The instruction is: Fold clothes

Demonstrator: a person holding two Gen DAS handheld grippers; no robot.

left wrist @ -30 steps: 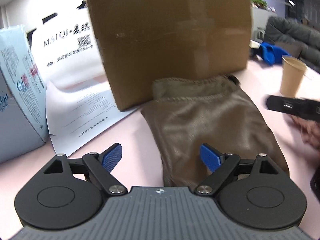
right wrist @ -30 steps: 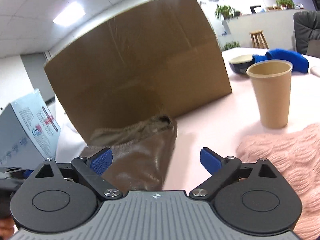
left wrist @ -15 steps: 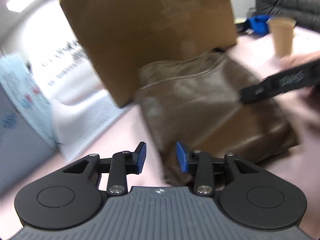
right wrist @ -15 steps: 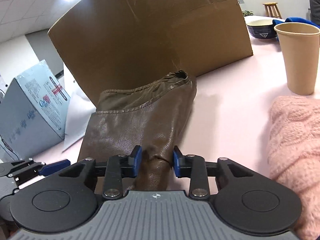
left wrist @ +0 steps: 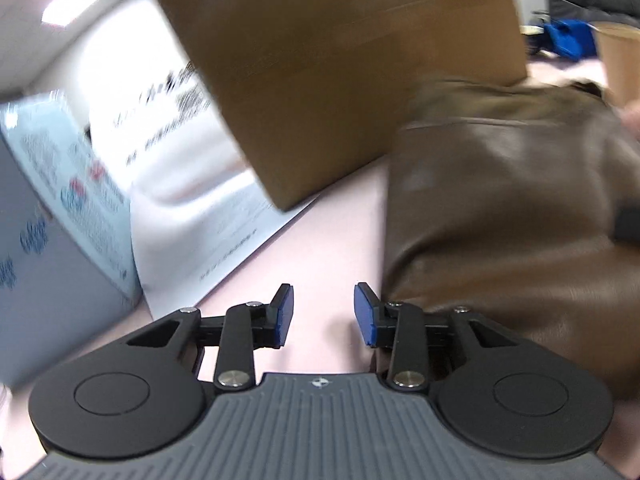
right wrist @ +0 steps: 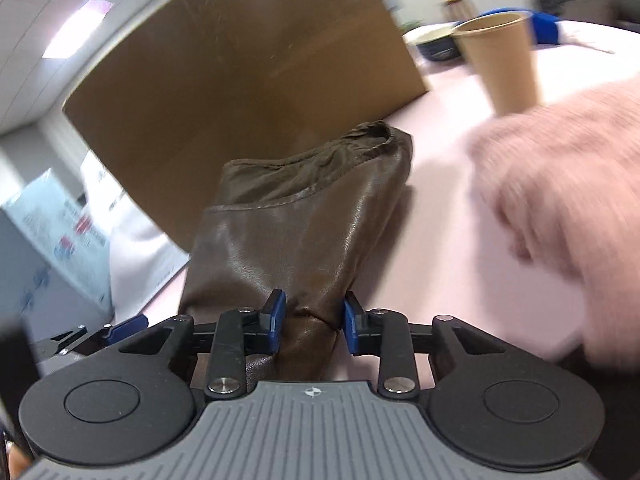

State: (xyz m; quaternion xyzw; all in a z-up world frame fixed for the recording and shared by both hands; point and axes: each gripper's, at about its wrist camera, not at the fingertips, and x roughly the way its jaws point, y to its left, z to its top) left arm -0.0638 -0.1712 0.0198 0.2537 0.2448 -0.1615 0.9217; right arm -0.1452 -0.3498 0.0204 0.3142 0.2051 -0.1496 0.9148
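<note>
A brown leather garment (left wrist: 500,208) lies flat on the pink table (left wrist: 320,248), its far end against a cardboard box. In the right wrist view my right gripper (right wrist: 313,322) is shut on a bunched fold at the near edge of the garment (right wrist: 304,232). My left gripper (left wrist: 324,312) sits just left of the garment's near left corner. Its jaws stand narrow, with only bare table between the pads. The right wrist view also shows a blue pad of that left gripper's fingers (right wrist: 124,326) at the lower left.
A big cardboard box (left wrist: 340,60) stands behind the garment. A blue-white carton (left wrist: 52,240) and printed white paper (left wrist: 192,208) lie to the left. A paper cup (right wrist: 504,60), a dark bowl (right wrist: 436,44) and a fluffy pink garment (right wrist: 560,200) lie to the right.
Both grippers went from wide open to narrow. The right one closed on the garment's near edge. The left one shifted left and lower, off the garment's corner.
</note>
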